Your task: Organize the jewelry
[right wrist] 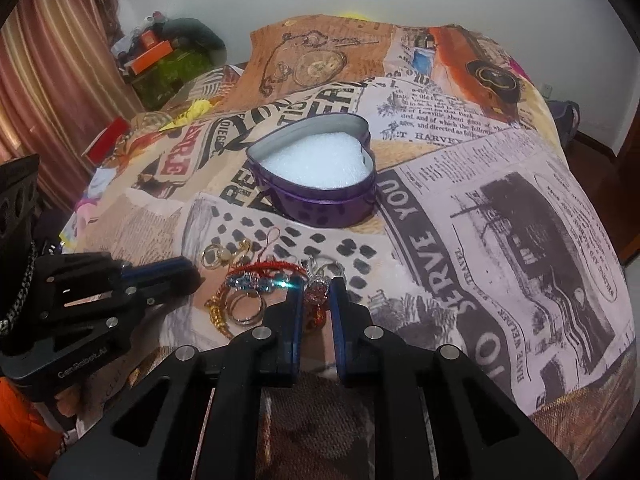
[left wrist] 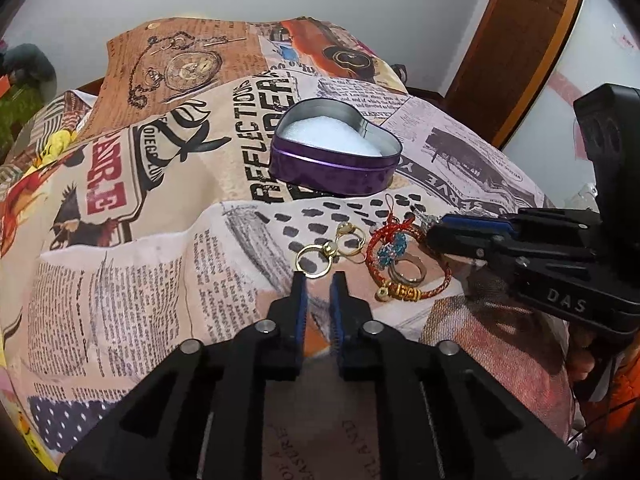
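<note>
A purple heart-shaped tin (left wrist: 334,168) with white foam inside stands open on the printed cloth; it also shows in the right wrist view (right wrist: 320,200). In front of it lies a small heap of jewelry: gold rings (left wrist: 316,260), a red cord bracelet (left wrist: 400,248) with a blue charm, and silver rings (left wrist: 408,270). My left gripper (left wrist: 319,280) is open and empty, its tips just short of the gold rings. My right gripper (right wrist: 316,290) is partly open around a red beaded charm (right wrist: 316,300), without visibly clamping it. The bracelet (right wrist: 272,270) lies just left of it.
The printed newspaper-pattern cloth (right wrist: 500,208) covers a rounded surface that drops off at the right and front. Cluttered boxes (right wrist: 152,56) and a curtain (right wrist: 48,80) stand at far left. A wooden door (left wrist: 516,48) is at back right.
</note>
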A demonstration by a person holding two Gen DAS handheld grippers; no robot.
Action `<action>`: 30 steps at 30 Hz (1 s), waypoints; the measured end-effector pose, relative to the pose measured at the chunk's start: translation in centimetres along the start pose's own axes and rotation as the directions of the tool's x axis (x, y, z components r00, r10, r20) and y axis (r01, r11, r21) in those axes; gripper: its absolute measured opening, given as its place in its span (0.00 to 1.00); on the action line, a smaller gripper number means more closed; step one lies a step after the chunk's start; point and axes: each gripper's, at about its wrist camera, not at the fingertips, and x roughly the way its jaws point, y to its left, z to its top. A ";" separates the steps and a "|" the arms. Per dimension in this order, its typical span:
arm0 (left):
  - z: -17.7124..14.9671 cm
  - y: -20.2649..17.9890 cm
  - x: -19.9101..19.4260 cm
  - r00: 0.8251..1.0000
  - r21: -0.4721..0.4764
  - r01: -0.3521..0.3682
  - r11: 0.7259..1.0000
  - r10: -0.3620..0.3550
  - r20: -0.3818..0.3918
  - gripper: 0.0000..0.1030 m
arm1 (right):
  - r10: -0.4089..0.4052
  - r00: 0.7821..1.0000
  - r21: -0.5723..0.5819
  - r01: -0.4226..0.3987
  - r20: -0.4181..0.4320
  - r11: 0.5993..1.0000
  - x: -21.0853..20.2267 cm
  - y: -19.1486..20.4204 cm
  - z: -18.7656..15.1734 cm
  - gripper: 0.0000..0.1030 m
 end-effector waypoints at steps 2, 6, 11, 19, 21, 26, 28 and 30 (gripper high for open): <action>0.3 0.0 0.2 1.000 0.002 0.002 1.000 -0.002 -0.003 0.21 | 0.015 1.000 0.013 -0.015 -0.011 1.000 -0.1 -0.3 0.0 0.18; 0.8 0.0 0.7 1.000 0.008 -0.004 1.000 0.004 -0.006 0.24 | -0.009 1.000 0.014 0.009 0.004 1.000 -0.6 -0.6 0.0 0.39; 1.3 0.5 1.3 1.000 -0.008 0.005 1.000 -0.005 -0.006 0.24 | -0.027 1.000 0.002 0.027 0.011 1.000 -0.2 -0.9 0.6 0.39; 1.7 0.9 1.9 1.000 -0.027 0.018 0.999 -0.018 -0.002 0.24 | -0.052 0.999 -0.007 0.052 0.001 0.999 1.2 -1.5 0.6 0.34; 1.7 0.7 2.1 1.000 -0.018 0.008 1.000 -0.008 0.001 0.24 | -0.053 0.999 -0.006 0.053 0.004 0.999 1.2 -1.6 0.6 0.25; 1.6 0.3 2.0 1.000 0.007 -0.022 1.000 0.022 0.011 0.24 | -0.033 0.999 0.011 0.033 0.010 0.999 1.1 -2.0 0.6 0.14; 1.6 0.2 2.0 1.000 0.011 -0.027 1.000 0.027 0.015 0.23 | -0.038 0.999 0.015 0.038 0.016 0.999 1.0 -2.0 0.6 0.14; 1.6 0.2 1.9 0.999 0.009 -0.027 1.000 0.027 0.019 0.23 | -0.046 0.999 0.023 0.045 0.025 0.999 0.8 -2.1 0.7 0.11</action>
